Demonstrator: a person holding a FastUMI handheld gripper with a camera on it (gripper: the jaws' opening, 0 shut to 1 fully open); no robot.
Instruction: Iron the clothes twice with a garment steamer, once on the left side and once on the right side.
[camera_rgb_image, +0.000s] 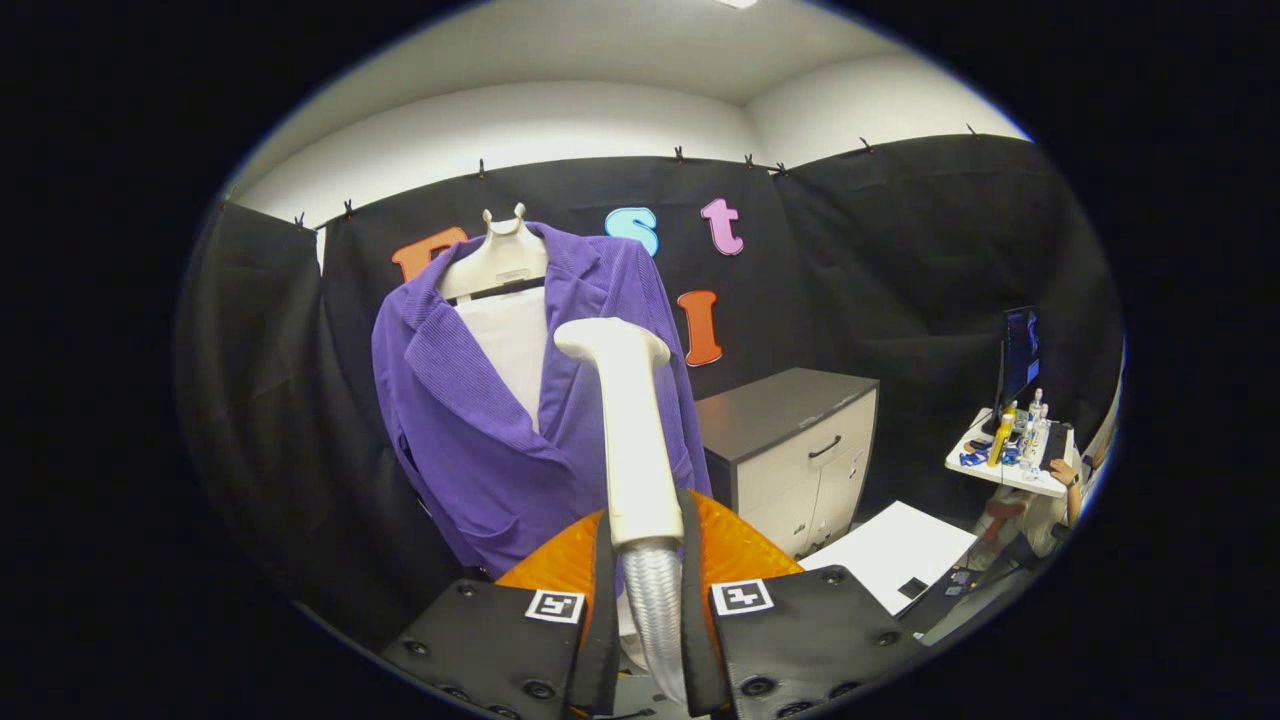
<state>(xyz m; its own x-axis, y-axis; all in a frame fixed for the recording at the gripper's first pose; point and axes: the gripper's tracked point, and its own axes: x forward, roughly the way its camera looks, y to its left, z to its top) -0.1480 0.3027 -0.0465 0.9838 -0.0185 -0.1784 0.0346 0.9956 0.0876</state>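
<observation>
1. A grey-topped cabinet (800, 450) with white doors and dark handles stands against the black cloth wall.
2. A white board (890, 552) lies low in front of the cabinet, with a small dark object on its near corner.
3. A small white table (1005, 472) at the far side carries a yellow bottle (1001, 438) and several pale bottles.
4. A dark monitor (1020, 355) stands behind that table.
5. A person's arm (1066, 490) reaches toward the table.

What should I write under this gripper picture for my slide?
Gripper shut on steamer wand, raised before a purple jacket on its mannequin.
</observation>
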